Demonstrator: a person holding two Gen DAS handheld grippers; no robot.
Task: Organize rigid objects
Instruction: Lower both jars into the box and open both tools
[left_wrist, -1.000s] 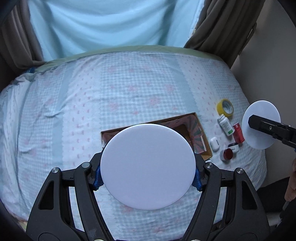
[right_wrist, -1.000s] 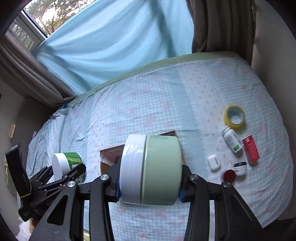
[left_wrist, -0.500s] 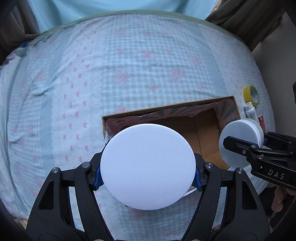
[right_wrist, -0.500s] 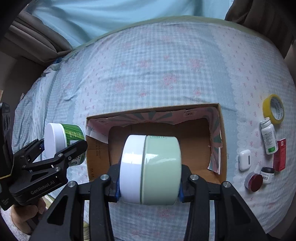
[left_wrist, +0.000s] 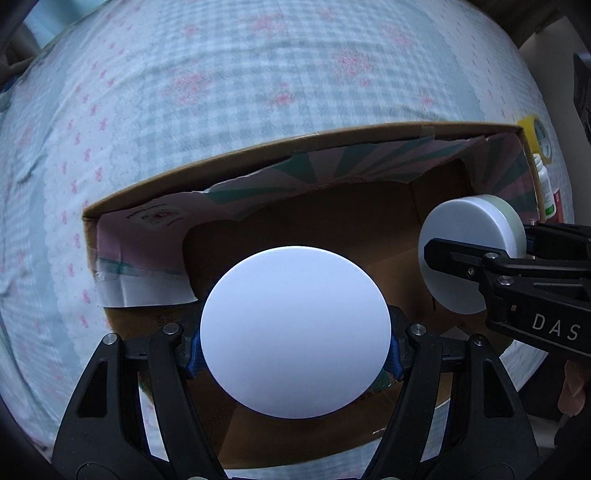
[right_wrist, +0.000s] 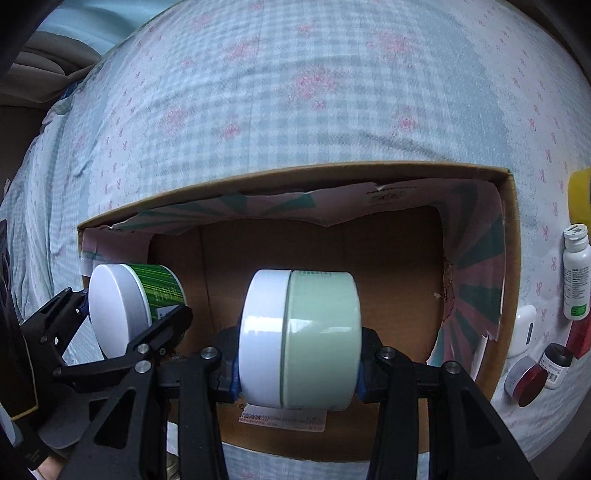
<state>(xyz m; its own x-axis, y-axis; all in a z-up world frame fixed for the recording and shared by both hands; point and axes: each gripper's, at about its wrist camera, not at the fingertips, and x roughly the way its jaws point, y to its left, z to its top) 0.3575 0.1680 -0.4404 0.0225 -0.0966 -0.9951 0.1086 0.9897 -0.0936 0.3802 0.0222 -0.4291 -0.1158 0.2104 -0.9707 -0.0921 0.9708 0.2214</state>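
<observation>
The open brown cardboard box (left_wrist: 258, 173) with striped inner flaps fills your left wrist view, far closer than a second ago; your left gripper (left_wrist: 295, 343) is clamped on the white-lidded dark green striped tub (left_wrist: 295, 332), lid toward the lens, over the box's left part. Your right gripper (left_wrist: 461, 254) holds the white-lidded pale green round tin (left_wrist: 469, 251) at the box's right end. Only the right wrist view shows the tub's green wall (right_wrist: 159, 284), the tin's side (right_wrist: 317, 343), and beside the box the white bottle (right_wrist: 576, 277), earbud case (right_wrist: 522, 332), red-lidded jar (right_wrist: 528, 382) and yellow tape roll (right_wrist: 578, 195).
</observation>
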